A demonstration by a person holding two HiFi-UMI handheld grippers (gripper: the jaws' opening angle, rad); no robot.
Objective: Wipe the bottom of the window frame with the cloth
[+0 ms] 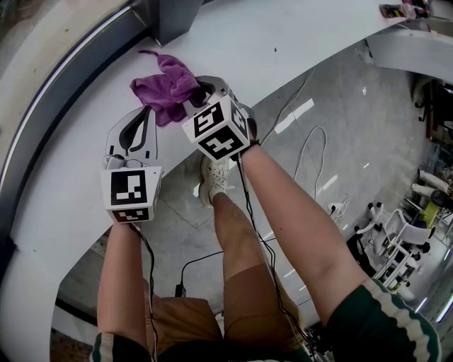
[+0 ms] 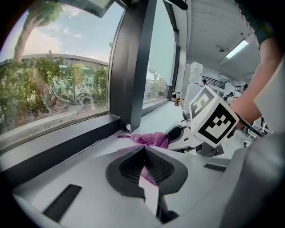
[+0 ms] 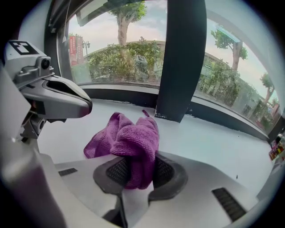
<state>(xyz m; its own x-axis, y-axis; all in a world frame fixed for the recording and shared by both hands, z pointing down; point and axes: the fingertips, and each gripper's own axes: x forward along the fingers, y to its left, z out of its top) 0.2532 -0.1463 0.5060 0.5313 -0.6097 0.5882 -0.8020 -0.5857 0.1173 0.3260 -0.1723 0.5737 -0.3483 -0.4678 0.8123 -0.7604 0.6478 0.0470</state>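
A purple cloth (image 1: 164, 88) lies bunched on the white sill (image 1: 283, 42), close to the dark bottom rail of the window frame (image 1: 64, 92) and its upright post (image 1: 173, 18). My right gripper (image 1: 200, 90) is shut on the cloth's near edge. In the right gripper view a fold of the cloth (image 3: 129, 138) hangs between the pads (image 3: 164, 171), and the rest is heaped on the sill ahead. My left gripper (image 1: 145, 113) rests on the sill just left of the cloth, with its jaws together and holding nothing. In the left gripper view the cloth (image 2: 151, 139) lies beyond the tips (image 2: 143, 153).
The sill's curved front edge (image 1: 297, 85) runs just behind both grippers. Below it are the person's legs and a shoe (image 1: 214, 177). Cables (image 1: 311, 152) trail over the grey floor. White chairs and equipment (image 1: 396, 240) stand at the right. The post (image 3: 182, 58) meets the sill right behind the cloth.
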